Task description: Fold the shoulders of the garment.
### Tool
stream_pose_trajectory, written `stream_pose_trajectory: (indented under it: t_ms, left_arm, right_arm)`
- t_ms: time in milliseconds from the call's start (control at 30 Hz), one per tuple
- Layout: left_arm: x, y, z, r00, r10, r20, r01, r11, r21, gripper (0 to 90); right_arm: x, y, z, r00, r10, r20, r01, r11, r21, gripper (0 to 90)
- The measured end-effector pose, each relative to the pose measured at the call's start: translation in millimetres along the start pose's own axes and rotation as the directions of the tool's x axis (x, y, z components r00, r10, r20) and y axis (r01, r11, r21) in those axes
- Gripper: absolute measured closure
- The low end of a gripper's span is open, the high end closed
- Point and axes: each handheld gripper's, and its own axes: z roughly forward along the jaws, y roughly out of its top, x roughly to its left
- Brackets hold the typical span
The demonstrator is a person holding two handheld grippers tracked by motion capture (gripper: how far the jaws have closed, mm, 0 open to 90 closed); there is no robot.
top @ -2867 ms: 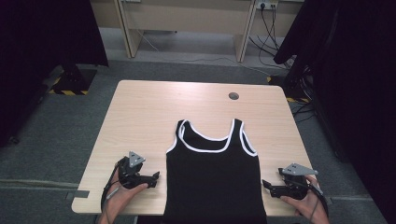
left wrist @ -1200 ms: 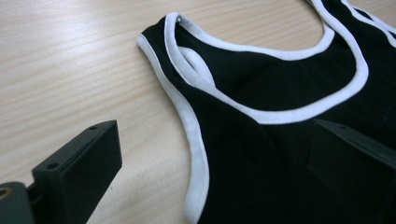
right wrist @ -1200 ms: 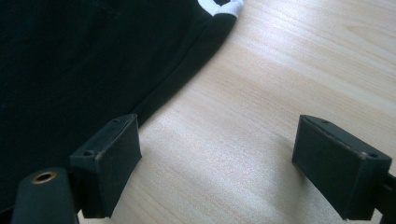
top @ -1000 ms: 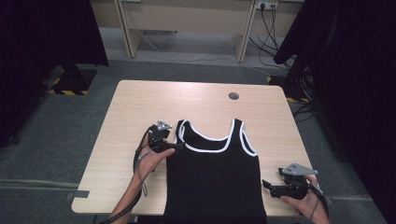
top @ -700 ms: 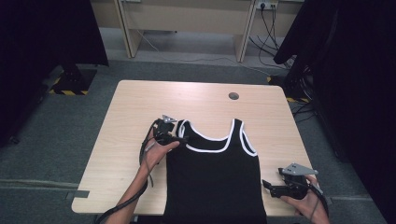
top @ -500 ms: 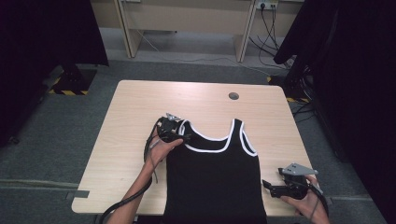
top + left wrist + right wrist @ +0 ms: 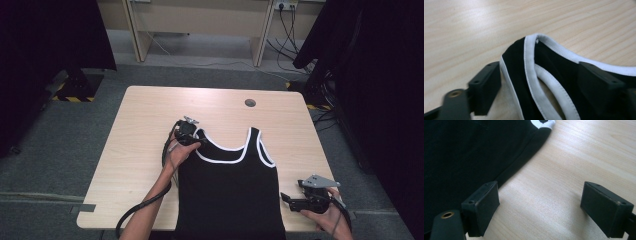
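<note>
Left gripper (image 7: pixel 191 138) sat apart around the tank top's (image 7: pixel 230 190) strap; right gripper (image 7: pixel 289 200) rested apart on the counter (image 7: pixel 145 125).

A black tank top (image 7: pixel 230 190) with white trim lies flat on the near half of a light wooden table (image 7: pixel 145 120). The left gripper (image 7: pixel 189 134) sits at the top's left shoulder strap. The right gripper (image 7: pixel 300 199) rests near the table's right near corner, just beside the top's right edge.
</note>
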Motion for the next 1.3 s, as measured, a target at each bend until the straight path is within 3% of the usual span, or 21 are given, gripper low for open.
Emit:
stream_pose_trajectory:
  t_ms: [200,300,367,567,667,833,1033,1300]
  left_arm:
    - [-3.2,2.4,-0.4,0.9997,0.023,-0.002,-0.023,0.9996,-0.014,59.0]
    - [-5.8,1.5,-1.8,0.9992,0.040,0.001,-0.040,0.9990,-0.021,72.9]
    - [-7.0,0.9,-4.1,0.9992,0.037,0.015,-0.037,0.9989,-0.030,77.3]
    - [-10.2,2.0,-21.5,0.9985,0.027,0.046,-0.024,0.9970,-0.073,80.2]
    - [-15.5,2.0,-38.7,0.9970,0.021,0.074,-0.013,0.9944,-0.105,80.2]
    - [-23.7,-1.7,-53.2,0.9951,0.034,0.093,-0.023,0.9921,-0.124,79.8]
    - [-41.1,-13.5,-75.6,0.9922,0.071,0.103,-0.055,0.9877,-0.146,79.2]
    - [-54.0,-31.8,-89.0,0.9881,0.088,0.126,-0.066,0.9841,-0.165,76.4]
  right_arm:
    - [0.0,0.0,0.1,1.0000,0.000,-0.001,0.000,1.000,0.000,15.6]
    - [0.0,0.0,0.1,1.0000,0.000,-0.001,0.000,1.000,0.000,15.6]
    - [-0.1,0.0,0.1,1.0000,0.000,-0.001,0.000,1.000,-0.001,15.6]
    - [0.0,0.1,0.1,1.0000,0.001,-0.002,-0.001,1.000,0.000,15.6]
    - [-0.1,0.2,0.2,1.0000,0.000,-0.003,0.000,1.000,0.000,15.6]
    - [0.0,0.2,0.2,1.0000,0.001,-0.004,-0.001,1.000,0.000,15.6]
    - [-0.3,0.4,0.5,1.0000,-0.003,-0.004,0.003,1.000,-0.001,15.6]
    - [-0.3,0.3,0.5,1.0000,-0.003,-0.004,0.003,1.000,-0.001,15.6]
